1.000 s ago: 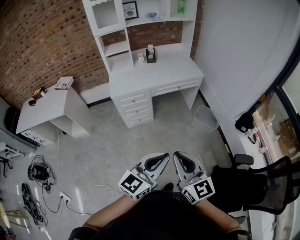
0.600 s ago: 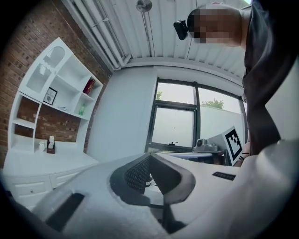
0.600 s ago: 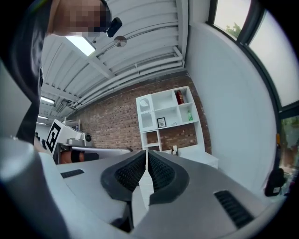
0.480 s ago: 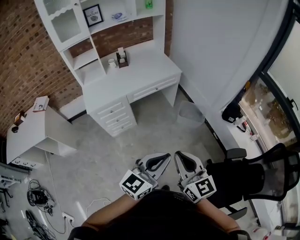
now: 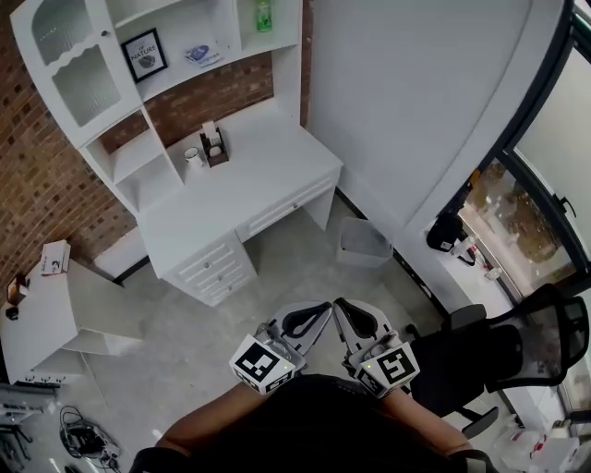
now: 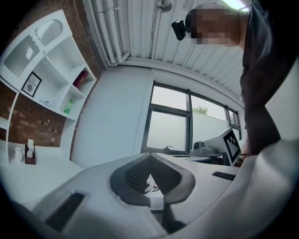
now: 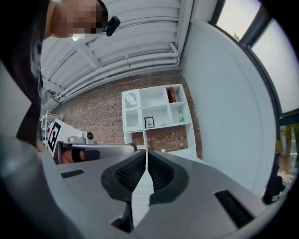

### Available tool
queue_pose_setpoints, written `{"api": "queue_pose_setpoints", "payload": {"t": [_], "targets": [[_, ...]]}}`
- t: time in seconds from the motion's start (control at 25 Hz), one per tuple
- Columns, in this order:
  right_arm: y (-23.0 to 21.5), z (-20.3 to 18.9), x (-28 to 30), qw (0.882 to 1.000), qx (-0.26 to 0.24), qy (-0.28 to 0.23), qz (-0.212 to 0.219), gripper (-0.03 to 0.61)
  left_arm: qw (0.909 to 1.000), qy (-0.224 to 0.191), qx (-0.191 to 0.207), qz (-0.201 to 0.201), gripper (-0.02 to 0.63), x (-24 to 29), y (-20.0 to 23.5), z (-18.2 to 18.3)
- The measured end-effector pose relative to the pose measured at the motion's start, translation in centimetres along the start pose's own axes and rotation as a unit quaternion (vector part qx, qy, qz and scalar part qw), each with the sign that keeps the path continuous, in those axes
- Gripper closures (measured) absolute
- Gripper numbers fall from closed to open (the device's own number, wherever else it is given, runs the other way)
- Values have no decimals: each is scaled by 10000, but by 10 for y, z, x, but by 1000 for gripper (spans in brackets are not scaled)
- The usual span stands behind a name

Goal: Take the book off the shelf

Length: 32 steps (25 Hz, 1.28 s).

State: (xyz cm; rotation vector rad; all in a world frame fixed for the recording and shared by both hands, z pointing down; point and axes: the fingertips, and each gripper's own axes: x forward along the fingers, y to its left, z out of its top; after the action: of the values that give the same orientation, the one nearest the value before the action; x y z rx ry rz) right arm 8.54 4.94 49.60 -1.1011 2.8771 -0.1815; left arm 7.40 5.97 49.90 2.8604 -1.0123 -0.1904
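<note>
Book point(image 7: 171, 94) upright (long axis vertical)

The shelf unit point(image 5: 138, 155) is white, the brick wall point(image 5: 37, 194) red-brown. The book point(image 7: 171, 94) is red, the bottle point(image 5: 264, 16) green. The left gripper point(image 5: 319, 309) and right gripper point(image 5: 346, 309) are white, with black-and-white square markers.

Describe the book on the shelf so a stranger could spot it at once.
Find the white shelf unit on the desk against the brick wall. Go to its top right compartment, straight above the green bottle. The book stands there, the only red thing on the shelves.
</note>
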Motion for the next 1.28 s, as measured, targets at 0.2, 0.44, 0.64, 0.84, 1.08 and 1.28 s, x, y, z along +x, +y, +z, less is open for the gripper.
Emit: {"api": "queue_pose_setpoints", "payload": {"t": [0.2,0.44,0.64,0.84,1.08,1.28], "targets": [[5,9,73,9999,56,37,-78,555,10000,50,40,-42,606,-18,68,20],[12,-6,144,9996,-48,256,122,555,9999,106,27,55,606,-38,130,25],[3,-17,192,9980,-18,430,456,555,9991,117,24,413,606,-37,183,26],[-22,-15,247,9955,21,379,868,555,9965,105,97,829,606,-21,240,31],[-91,15,311,9924,-25,208,1215,555,9906,-19,238,1347,606,29,305,52],[-154,50,349,9870,-229,156,1580,555,9832,-206,314,1788,606,87,355,74]]}}
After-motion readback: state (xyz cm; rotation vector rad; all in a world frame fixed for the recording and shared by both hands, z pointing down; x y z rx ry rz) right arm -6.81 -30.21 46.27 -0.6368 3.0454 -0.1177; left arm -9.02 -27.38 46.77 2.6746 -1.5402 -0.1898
